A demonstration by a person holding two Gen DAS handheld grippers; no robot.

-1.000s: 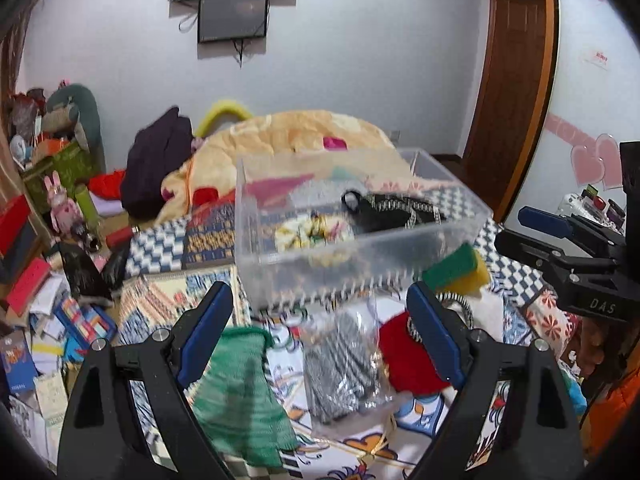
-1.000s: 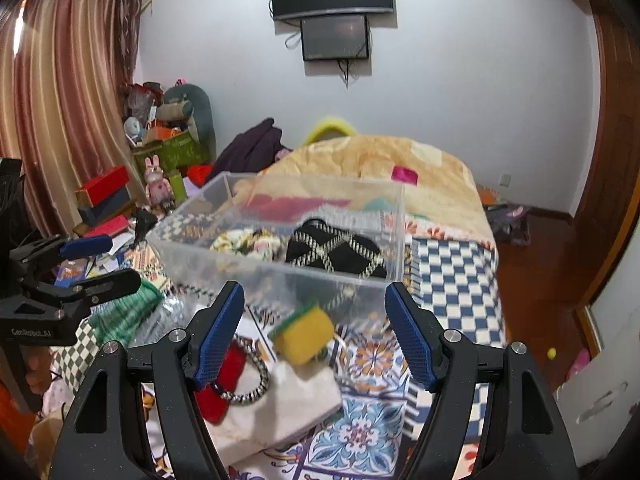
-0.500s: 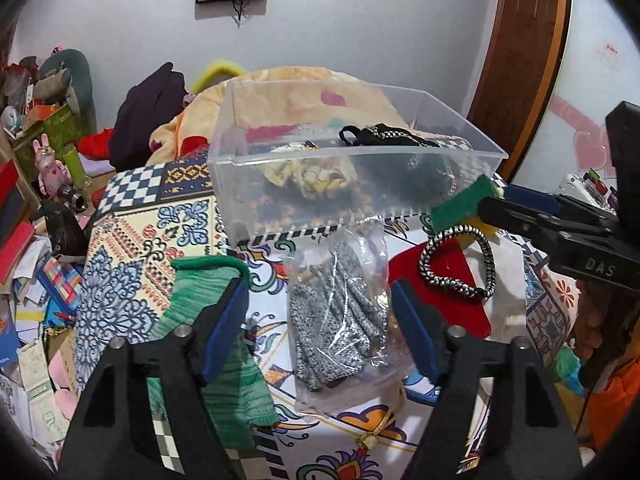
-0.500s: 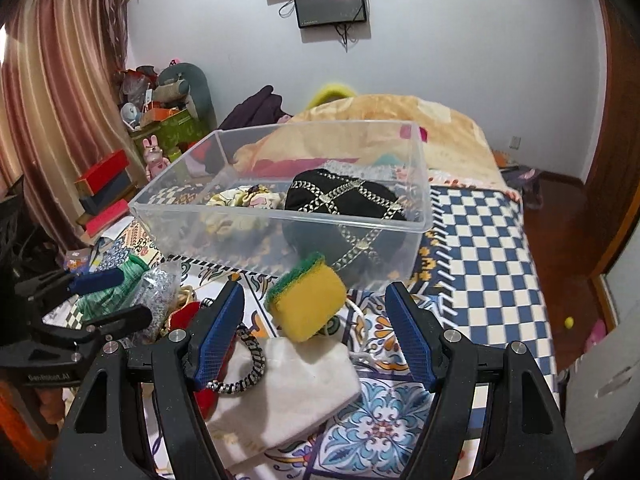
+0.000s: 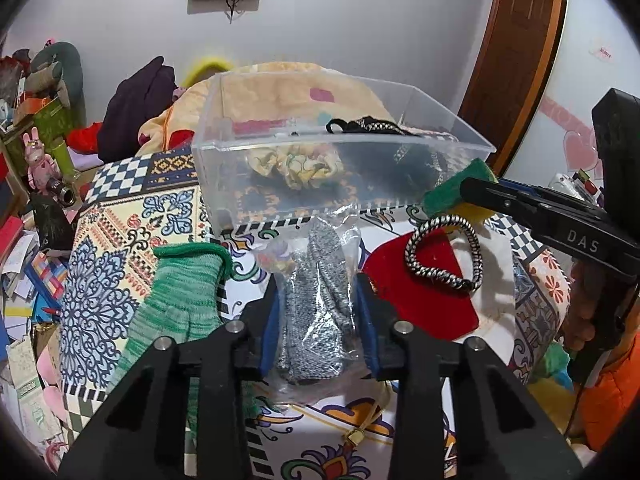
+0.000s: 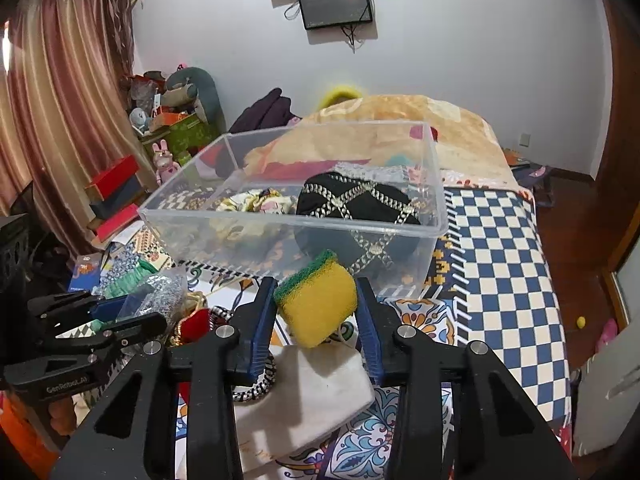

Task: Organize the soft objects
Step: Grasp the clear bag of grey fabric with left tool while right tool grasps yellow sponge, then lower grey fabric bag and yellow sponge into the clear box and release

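Left tongs [image 5: 318, 320] pinched on the bagged grey knit [image 5: 316, 304], green glove [image 5: 176, 304] just beside.

One clear bin [image 5: 224, 148], one sponge [image 6: 318, 304], one green glove [image 5: 176, 300], two tongs [image 5: 318, 320] [image 6: 316, 320]

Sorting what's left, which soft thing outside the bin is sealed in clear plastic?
The grey knit item in the clear bag, between the left tongs. The green glove and yellow sponge lie bare.
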